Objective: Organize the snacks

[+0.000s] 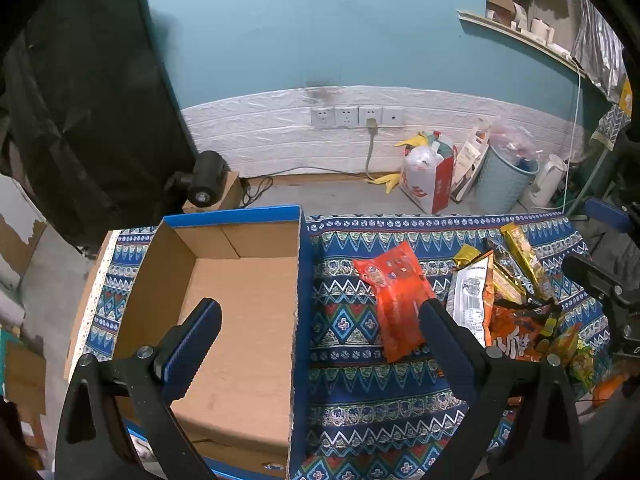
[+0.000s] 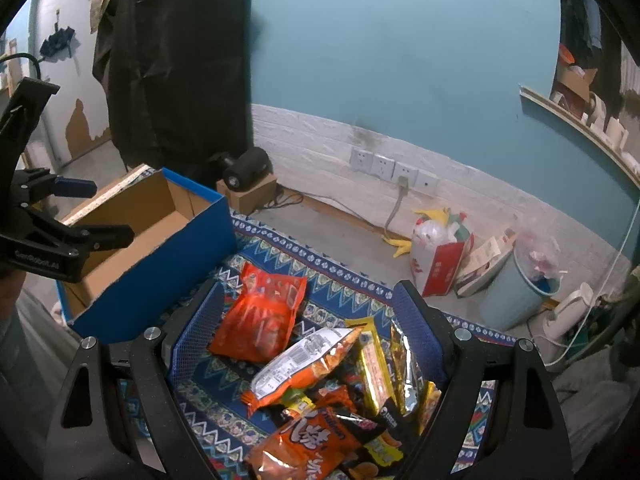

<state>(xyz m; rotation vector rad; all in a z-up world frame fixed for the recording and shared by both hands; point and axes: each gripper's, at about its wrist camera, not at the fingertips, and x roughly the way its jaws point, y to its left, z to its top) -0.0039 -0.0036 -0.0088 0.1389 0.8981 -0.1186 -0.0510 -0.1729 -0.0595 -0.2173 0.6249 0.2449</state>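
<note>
Lying empty, blue cardboard box (image 1: 240,320) beside snack packets (image 2: 320,392) on cloth (image 1: 352,368).

The open box (image 1: 240,320) is bare inside, its blue wall (image 1: 302,320) standing between it and the snack pile (image 2: 340,400) crowding the surface's (image 1: 352,380) right side

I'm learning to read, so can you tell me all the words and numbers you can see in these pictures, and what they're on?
"Oreo", only partly legible: on a black packet in the snack pile.
Big white Chinese characters: on the orange chip bag; I can't read them surely.
Small barcode print: on the white-backed bag, too small.
Print on the red packet: blurred.
White characters on the red-and-white bag on the floor: too blurred.
Grey lettering on the left tongs: too blurred.
</note>
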